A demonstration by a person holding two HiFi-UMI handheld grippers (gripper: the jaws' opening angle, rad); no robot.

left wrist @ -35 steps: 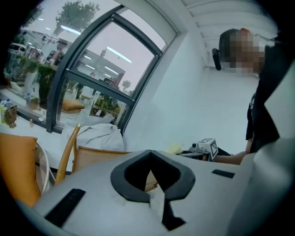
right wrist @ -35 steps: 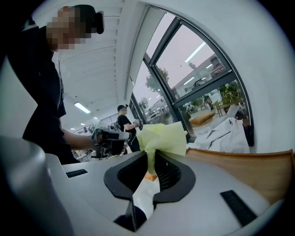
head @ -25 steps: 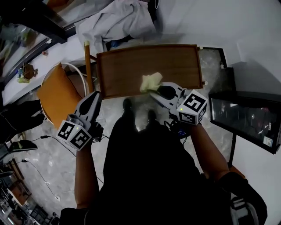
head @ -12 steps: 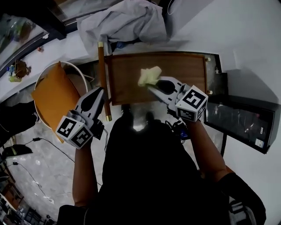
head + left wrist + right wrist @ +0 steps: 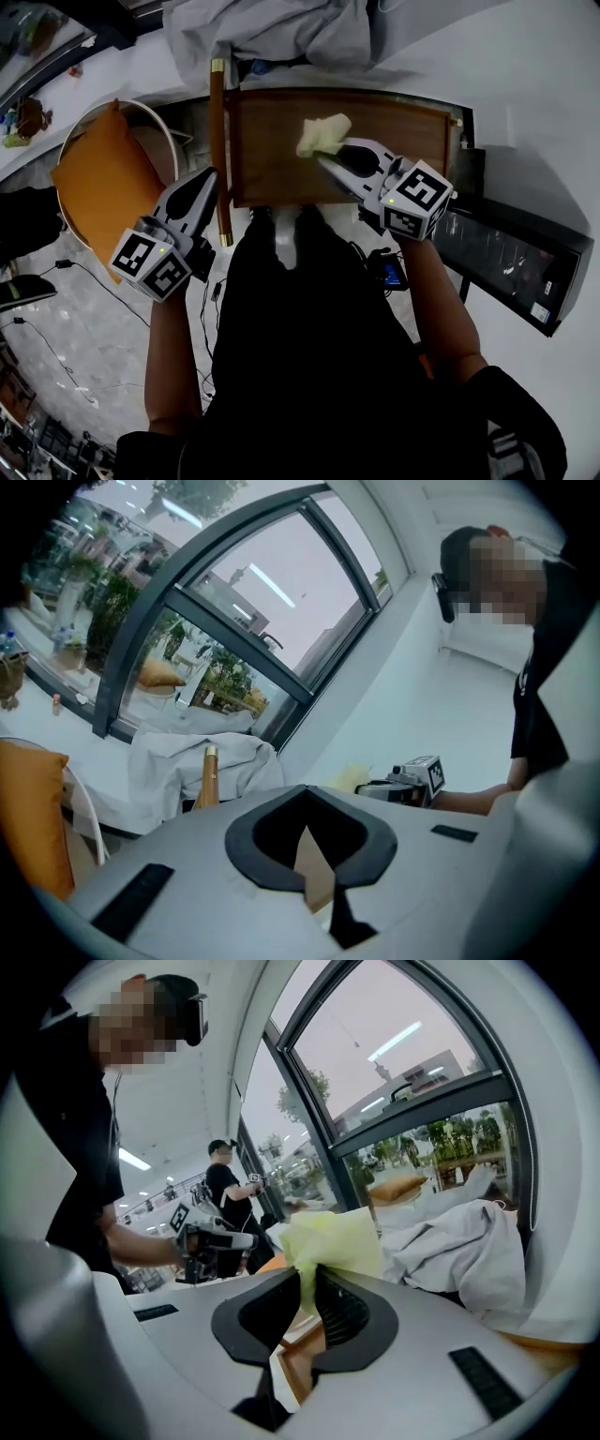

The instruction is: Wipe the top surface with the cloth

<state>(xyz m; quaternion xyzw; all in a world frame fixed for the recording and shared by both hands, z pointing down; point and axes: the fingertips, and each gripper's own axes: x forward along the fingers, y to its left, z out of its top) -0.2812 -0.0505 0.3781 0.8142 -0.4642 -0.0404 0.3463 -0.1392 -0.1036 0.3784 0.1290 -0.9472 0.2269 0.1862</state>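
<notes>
Cloth (image 5: pixel 323 134) farther up wood top (image 5: pixel 272 159) vs before, tight in R gripper (image 5: pixel 325 157)

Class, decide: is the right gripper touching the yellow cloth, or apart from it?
Touching. In the right gripper view, the right gripper is pinched shut on a fold of the yellow cloth, which bunches out beyond its jaws.
</notes>
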